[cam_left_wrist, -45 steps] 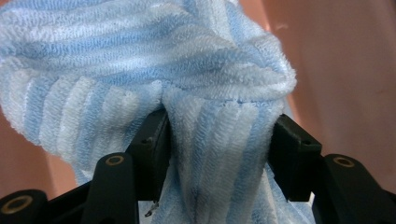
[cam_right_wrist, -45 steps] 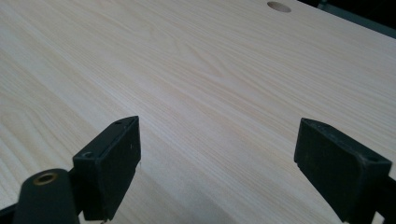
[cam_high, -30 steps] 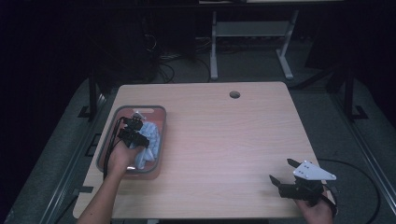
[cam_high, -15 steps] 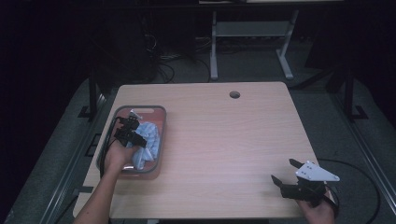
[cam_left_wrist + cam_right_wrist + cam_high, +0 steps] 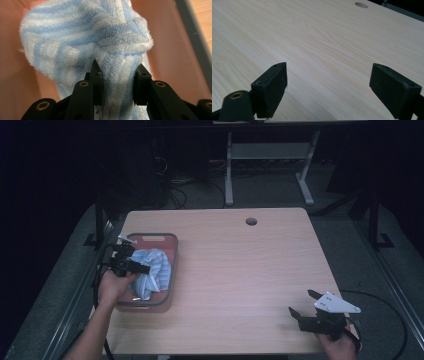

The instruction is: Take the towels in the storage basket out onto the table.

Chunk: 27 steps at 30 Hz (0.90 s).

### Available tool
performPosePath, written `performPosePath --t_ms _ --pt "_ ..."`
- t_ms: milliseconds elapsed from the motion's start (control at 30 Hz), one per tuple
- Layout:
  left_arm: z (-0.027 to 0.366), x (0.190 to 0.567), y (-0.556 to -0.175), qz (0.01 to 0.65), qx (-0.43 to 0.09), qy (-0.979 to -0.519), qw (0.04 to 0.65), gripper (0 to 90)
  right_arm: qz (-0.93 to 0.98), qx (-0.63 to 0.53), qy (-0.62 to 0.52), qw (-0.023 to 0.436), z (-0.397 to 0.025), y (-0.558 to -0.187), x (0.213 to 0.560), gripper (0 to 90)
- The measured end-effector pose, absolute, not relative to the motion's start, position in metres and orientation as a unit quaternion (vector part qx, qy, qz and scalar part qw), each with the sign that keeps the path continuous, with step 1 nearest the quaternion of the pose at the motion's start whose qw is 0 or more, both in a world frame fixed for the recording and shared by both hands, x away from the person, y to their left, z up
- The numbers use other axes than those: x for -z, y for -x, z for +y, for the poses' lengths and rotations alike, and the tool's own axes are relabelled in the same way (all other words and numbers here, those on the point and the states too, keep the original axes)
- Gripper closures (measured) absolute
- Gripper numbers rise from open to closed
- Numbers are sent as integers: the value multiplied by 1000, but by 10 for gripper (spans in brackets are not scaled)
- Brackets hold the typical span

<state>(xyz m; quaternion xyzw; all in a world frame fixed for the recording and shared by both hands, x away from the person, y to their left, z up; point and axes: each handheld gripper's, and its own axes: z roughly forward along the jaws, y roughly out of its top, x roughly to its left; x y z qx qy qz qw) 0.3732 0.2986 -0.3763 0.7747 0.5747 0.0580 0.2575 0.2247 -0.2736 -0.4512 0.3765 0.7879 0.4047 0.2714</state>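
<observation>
A fold of the blue-and-white striped towel is pinched between the jaws of the left gripper. The pink tray is seen behind it, its grey rim at 2 o'clock beside the tabletop.

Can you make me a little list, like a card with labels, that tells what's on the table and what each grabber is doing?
table: light wooden table with a round hole near the far edge
bin: reddish tray at the table's left side
cloth: blue-and-white striped towel, bunched up in the tray
left gripper: left gripper over the tray, jaws pinching a fold of the towel
right gripper: right gripper at the table's near right corner, jaws wide apart, holding nothing
</observation>
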Motion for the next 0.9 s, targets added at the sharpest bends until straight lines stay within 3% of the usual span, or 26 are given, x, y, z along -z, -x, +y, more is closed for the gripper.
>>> performPosePath --t_ms 900 --pt "317 329 -352 552 -64 -758 343 671 792 -401 -374 270 -269 -226 452 142"
